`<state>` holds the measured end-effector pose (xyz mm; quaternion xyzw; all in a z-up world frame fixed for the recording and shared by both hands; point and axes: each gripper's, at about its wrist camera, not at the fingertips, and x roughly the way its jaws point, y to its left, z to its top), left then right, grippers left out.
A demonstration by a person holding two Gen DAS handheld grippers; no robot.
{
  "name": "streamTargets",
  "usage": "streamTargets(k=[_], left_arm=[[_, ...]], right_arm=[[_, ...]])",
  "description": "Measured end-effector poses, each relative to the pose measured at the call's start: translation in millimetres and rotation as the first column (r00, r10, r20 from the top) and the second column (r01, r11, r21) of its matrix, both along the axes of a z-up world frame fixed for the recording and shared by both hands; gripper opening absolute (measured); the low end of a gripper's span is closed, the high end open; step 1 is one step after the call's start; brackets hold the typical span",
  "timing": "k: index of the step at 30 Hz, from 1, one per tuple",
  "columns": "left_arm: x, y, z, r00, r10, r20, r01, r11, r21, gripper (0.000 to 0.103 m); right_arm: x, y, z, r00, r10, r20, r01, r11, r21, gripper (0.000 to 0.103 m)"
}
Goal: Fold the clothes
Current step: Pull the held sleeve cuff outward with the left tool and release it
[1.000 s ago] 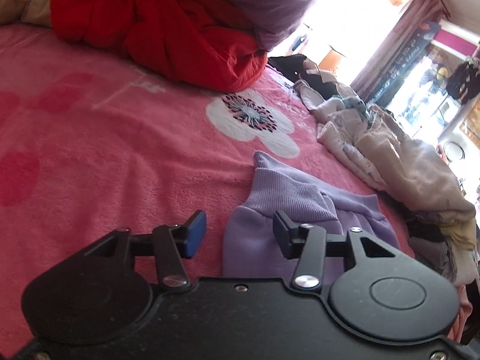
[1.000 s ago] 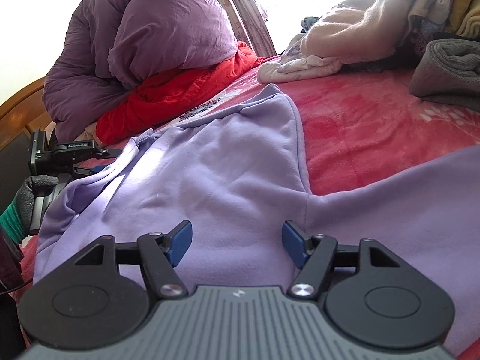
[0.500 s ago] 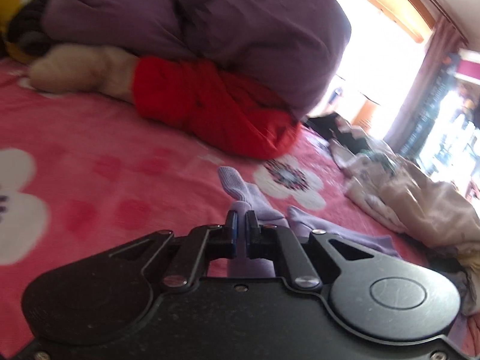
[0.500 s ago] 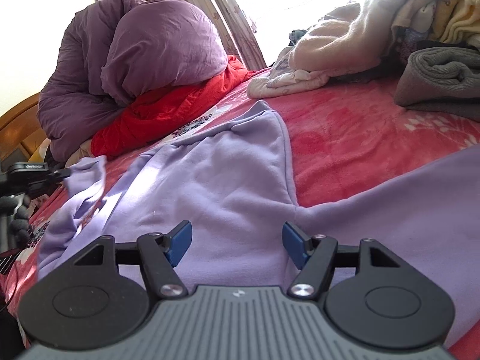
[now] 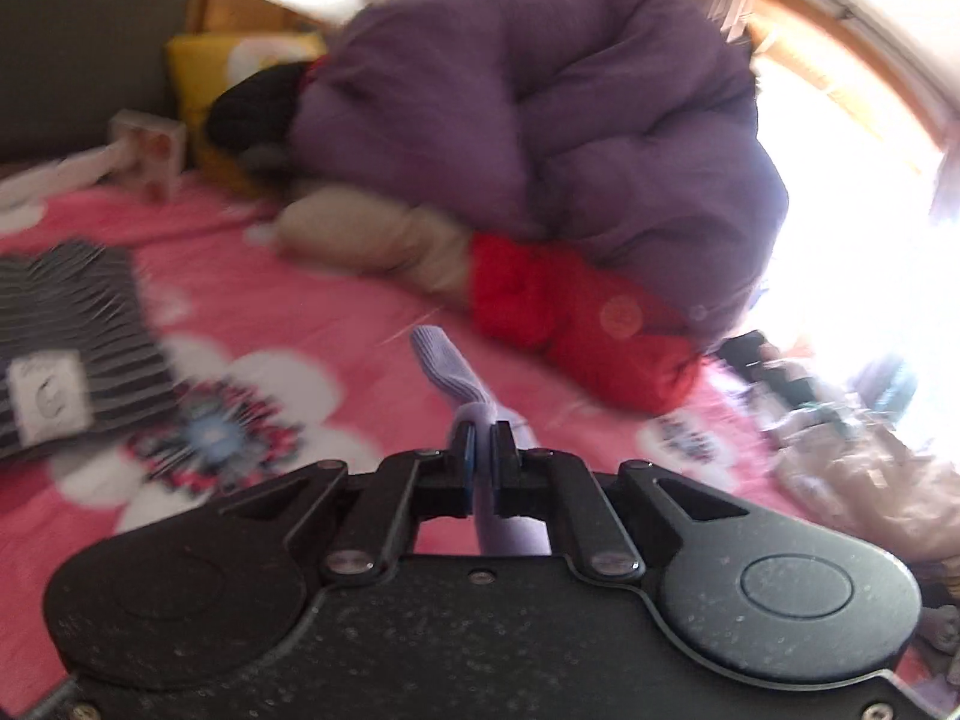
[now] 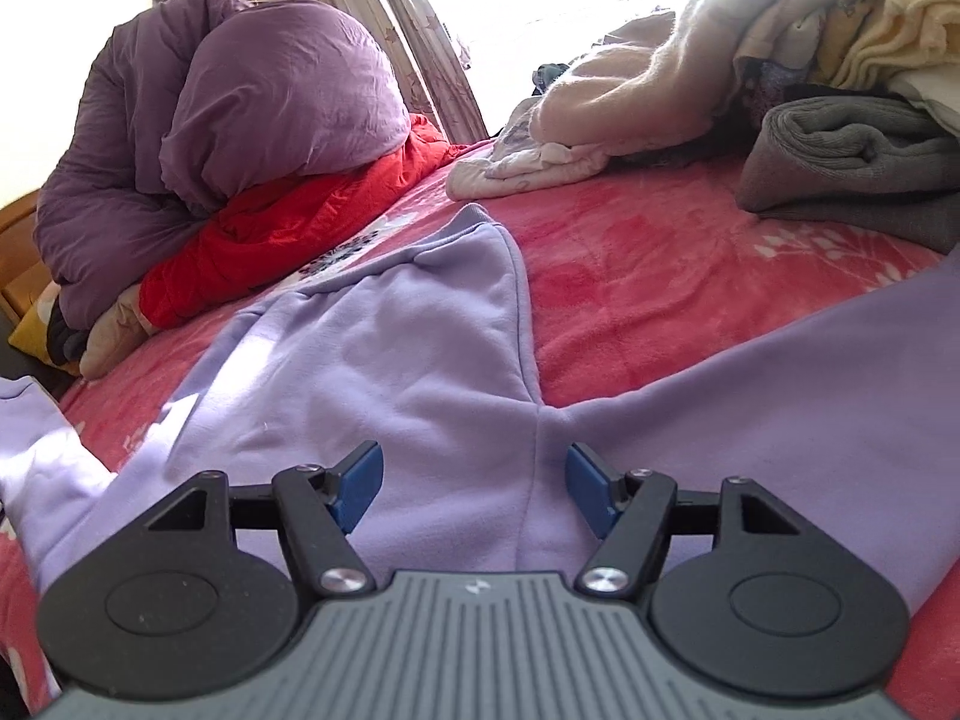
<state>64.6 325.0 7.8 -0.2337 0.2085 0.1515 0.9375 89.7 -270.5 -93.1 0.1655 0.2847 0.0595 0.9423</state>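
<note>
1. Spread across the pink flowered bed cover (image 6: 630, 276): a lavender sweatshirt (image 6: 408, 360) of soft fleece, with ribbed cuffs and a seam running down toward the right gripper (image 6: 474, 483).
2. One sleeve stretched away toward the heaped bedding, its ribbed end lying flat; another wide part running off to the right edge of the right wrist view.
3. Pinched between the pressed-together fingers (image 5: 463, 450) of the left gripper (image 5: 478, 450): a narrow fold of that lavender cloth, with the ribbed cuff (image 5: 441, 360) standing up and tilted to the left beyond the tips.
4. Right gripper's blue fingers (image 6: 359, 480) spread wide, low over the sweatshirt's middle, nothing pinched; touching the cloth or just above it, cannot tell.
5. Behind: a purple quilt (image 5: 570, 120) bunched over a red garment (image 5: 576, 324), a striped folded piece (image 5: 66, 312) on the left, a clothes pile (image 6: 750, 60) and a grey knit (image 6: 852, 162) on the right.
6. Left wrist view smeared by blur; window side washed out white; items near the glare hard to make out.
7. Sweatshirt's lower part hidden under the gripper bodies; left portion cut off at the frame edge.
</note>
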Motion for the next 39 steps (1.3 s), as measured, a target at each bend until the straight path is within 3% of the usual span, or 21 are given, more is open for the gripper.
streamTargets(k=[2,4,7,10,14,15,16,18,21,22,24,25,26,27,29,31,34,36,37,39], left_arm=[[11,13,-34,0.988,0.064,-0.143,-0.067,0.998,-0.011,0.003],[15,27,-61,0.975,0.079,-0.209,-0.103,0.989,-0.106,0.003],[14,37,-64,0.976,0.105,-0.189,-0.135,0.979,-0.154,0.013],[13,46,-65,0.979,0.125,-0.160,-0.158,0.964,-0.212,0.031],[22,53,-71,0.982,0.113,-0.153,-0.151,0.953,-0.264,0.031],[26,51,-72,0.984,0.095,-0.150,-0.131,0.960,-0.249,0.029],[29,49,-71,0.986,0.078,-0.149,-0.111,0.967,-0.229,0.008],[25,47,-64,0.989,0.091,-0.115,-0.111,0.977,-0.182,0.007],[6,48,-44,0.990,0.143,-0.004,-0.143,0.981,-0.131,0.007],[5,49,-45,0.988,0.155,-0.026,-0.157,0.982,-0.106,0.007],[15,54,-61,0.973,0.159,-0.167,-0.174,0.982,-0.079,0.006],[20,58,-68,0.960,0.152,-0.236,-0.173,0.982,-0.073,0.007],[20,61,-71,0.955,0.157,-0.252,-0.182,0.980,-0.078,0.007],[17,61,-67,0.955,0.177,-0.238,-0.197,0.978,-0.065,0.008],[13,56,-52,0.953,0.222,-0.206,-0.224,0.975,0.015,0.026],[10,47,-38,0.963,0.220,-0.155,-0.211,0.975,0.072,0.027],[14,24,-25,0.997,0.017,-0.075,-0.018,1.000,-0.007,0.027],[18,-8,-19,0.978,-0.206,-0.044,0.204,0.978,-0.033,0.027],[20,-26,-19,0.945,-0.327,-0.031,0.325,0.944,-0.050,0.027],[26,-69,-29,0.833,-0.552,-0.039,0.549,0.833,-0.069,0.028]], right_arm=[[-1,5,-1,1.000,0.000,-0.004,0.000,0.999,-0.042,0.068],[-2,12,1,1.000,-0.003,-0.001,0.002,0.996,-0.088,0.067],[-8,25,9,1.000,0.017,0.023,-0.013,0.988,-0.156,0.067],[-18,51,25,0.993,0.090,0.073,-0.070,0.968,-0.241,0.066],[-29,109,46,0.958,0.263,0.119,-0.220,0.932,-0.286,0.064],[-32,129,49,0.939,0.322,0.121,-0.274,0.914,-0.298,0.062],[-34,150,52,0.917,0.379,0.123,-0.327,0.892,-0.310,0.060],[-38,187,55,0.880,0.456,0.129,-0.402,0.862,-0.308,0.059],[-40,231,48,0.845,0.523,0.114,-0.461,0.820,-0.339,0.060],[-38,244,42,0.834,0.547,0.077,-0.488,0.796,-0.359,0.061],[-33,265,19,0.784,0.612,-0.106,-0.604,0.710,-0.362,0.064],[-38,268,11,0.771,0.623,-0.130,-0.618,0.683,-0.390,0.064],[-45,268,7,0.770,0.628,-0.113,-0.607,0.667,-0.432,0.064],[-47,265,8,0.774,0.624,-0.112,-0.604,0.672,-0.429,0.064],[-49,254,16,0.782,0.612,-0.117,-0.605,0.701,-0.378,0.064],[-57,242,24,0.776,0.623,-0.100,-0.613,0.707,-0.352,0.065],[-74,227,34,0.773,0.631,-0.063,-0.601,0.697,-0.392,0.065],[-74,209,39,0.800,0.599,-0.037,-0.566,0.733,-0.378,0.065],[-71,200,41,0.818,0.574,-0.021,-0.543,0.760,-0.358,0.065],[-62,181,41,0.856,0.517,0.002,-0.488,0.810,-0.326,0.065]])
